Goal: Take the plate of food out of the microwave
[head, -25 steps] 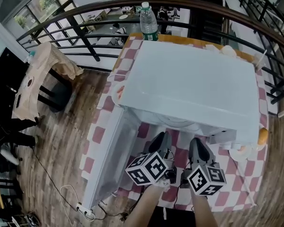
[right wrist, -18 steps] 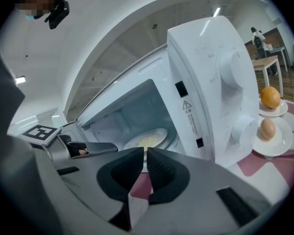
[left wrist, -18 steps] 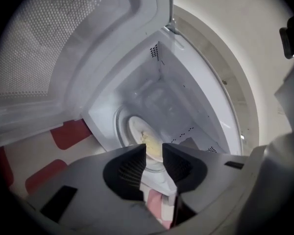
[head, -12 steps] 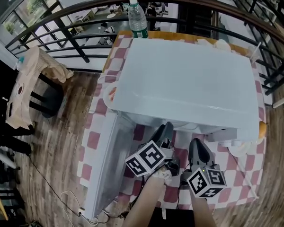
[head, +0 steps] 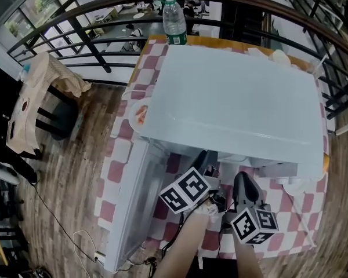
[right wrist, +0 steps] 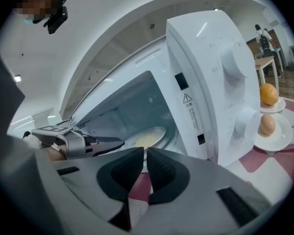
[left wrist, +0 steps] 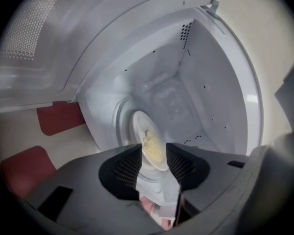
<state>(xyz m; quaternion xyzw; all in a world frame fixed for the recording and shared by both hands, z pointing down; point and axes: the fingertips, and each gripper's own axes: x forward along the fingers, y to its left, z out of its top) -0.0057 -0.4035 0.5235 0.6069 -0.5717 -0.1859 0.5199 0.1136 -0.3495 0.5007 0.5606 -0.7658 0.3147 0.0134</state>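
The white microwave (head: 238, 97) stands on the checked table with its door (head: 133, 207) swung open to the left. Inside, a white plate of yellow food (left wrist: 149, 143) lies on the turntable; the right gripper view also shows this plate (right wrist: 147, 138). My left gripper (left wrist: 153, 163) reaches into the opening. Its jaws are opening, and the plate's near rim shows in the gap, with the pads off it. Seen from the head view, the left gripper (head: 202, 160) is at the cavity mouth. My right gripper (right wrist: 144, 163) hangs back in front of the microwave, jaws nearly together, empty.
A water bottle (head: 175, 22) stands behind the microwave. A small plate of food (head: 140, 114) lies at its left. Right of the microwave, an orange (right wrist: 268, 94) and an egg (right wrist: 267, 125) rest on plates. A draped chair (head: 40, 97) and a railing lie beyond the table.
My left gripper has pushed forward toward the microwave opening. The right gripper has stayed almost in place.
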